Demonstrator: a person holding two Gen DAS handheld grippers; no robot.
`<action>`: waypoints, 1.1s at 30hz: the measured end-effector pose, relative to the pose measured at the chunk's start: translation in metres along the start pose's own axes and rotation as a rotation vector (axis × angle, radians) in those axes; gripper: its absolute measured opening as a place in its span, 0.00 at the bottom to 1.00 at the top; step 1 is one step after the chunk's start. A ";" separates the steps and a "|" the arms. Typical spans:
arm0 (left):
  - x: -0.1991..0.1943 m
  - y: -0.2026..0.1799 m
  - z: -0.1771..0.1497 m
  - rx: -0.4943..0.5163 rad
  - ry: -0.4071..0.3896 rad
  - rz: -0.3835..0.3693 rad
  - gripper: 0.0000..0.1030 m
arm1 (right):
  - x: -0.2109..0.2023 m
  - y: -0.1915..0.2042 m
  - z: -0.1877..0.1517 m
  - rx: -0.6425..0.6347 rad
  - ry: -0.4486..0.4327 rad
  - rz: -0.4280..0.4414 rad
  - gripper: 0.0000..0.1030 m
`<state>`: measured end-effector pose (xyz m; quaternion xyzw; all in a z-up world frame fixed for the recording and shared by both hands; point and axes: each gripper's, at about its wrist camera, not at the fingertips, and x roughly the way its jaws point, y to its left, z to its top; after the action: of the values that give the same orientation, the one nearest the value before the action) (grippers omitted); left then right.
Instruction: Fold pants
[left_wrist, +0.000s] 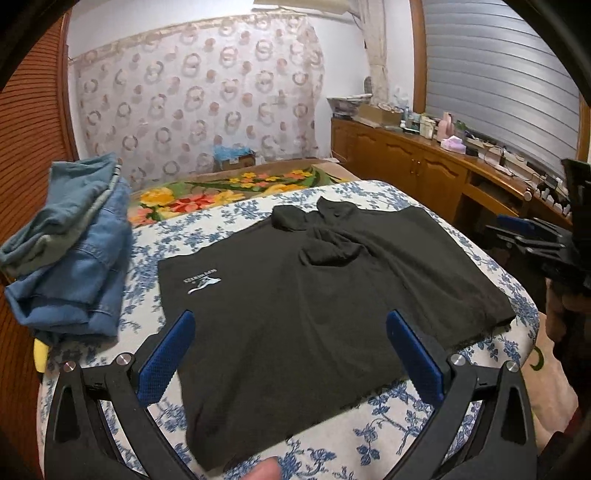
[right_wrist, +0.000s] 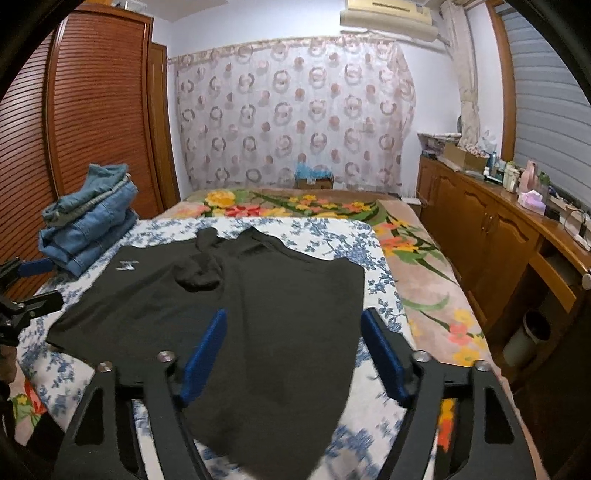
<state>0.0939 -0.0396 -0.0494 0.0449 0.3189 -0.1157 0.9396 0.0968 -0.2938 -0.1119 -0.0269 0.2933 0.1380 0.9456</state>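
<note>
The left gripper (left_wrist: 290, 354) fills the bottom of the left wrist view. Its two blue pads (left_wrist: 166, 358) stand far apart, so it is wide open and holds nothing. The black pants (left_wrist: 314, 288) lie under the gap between the pads. You cannot tell if the pads touch the cloth. A bit of a finger (left_wrist: 264, 470) shows at the very bottom edge.

The right gripper (right_wrist: 293, 354) fills the bottom of the right wrist view. Its blue pads (right_wrist: 205, 354) are also apart, a little less wide, and nothing is pinched between them. The near end of the black pants (right_wrist: 258, 332) lies below the gap and looks blurry there.

The black pants are spread out in the middle of both views, on a white cloth with blue flowers (left_wrist: 369, 435). A small white logo (left_wrist: 201, 284) sits near their left side. The far end is bunched up.

A pile of folded blue jeans (left_wrist: 70, 266) sits at the left of the frame, just beside the pants.

Far back, in the middle of the frame, a cardboard box (left_wrist: 236, 158) holds something light blue; it is too small to tell what. At the right, a long wooden cabinet (right_wrist: 480, 229) carries bottles and small boxes on top.
</note>
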 end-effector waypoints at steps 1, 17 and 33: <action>0.002 0.000 0.001 0.002 0.005 -0.002 1.00 | 0.005 -0.003 0.003 0.001 0.018 0.004 0.63; 0.034 -0.006 0.016 0.033 0.071 -0.048 1.00 | 0.060 -0.059 0.057 0.112 0.233 0.009 0.37; 0.045 -0.008 0.009 0.031 0.107 -0.060 1.00 | 0.065 -0.039 0.073 0.075 0.298 0.039 0.26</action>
<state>0.1317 -0.0572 -0.0700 0.0558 0.3680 -0.1460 0.9166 0.1990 -0.3054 -0.0895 -0.0061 0.4356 0.1400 0.8892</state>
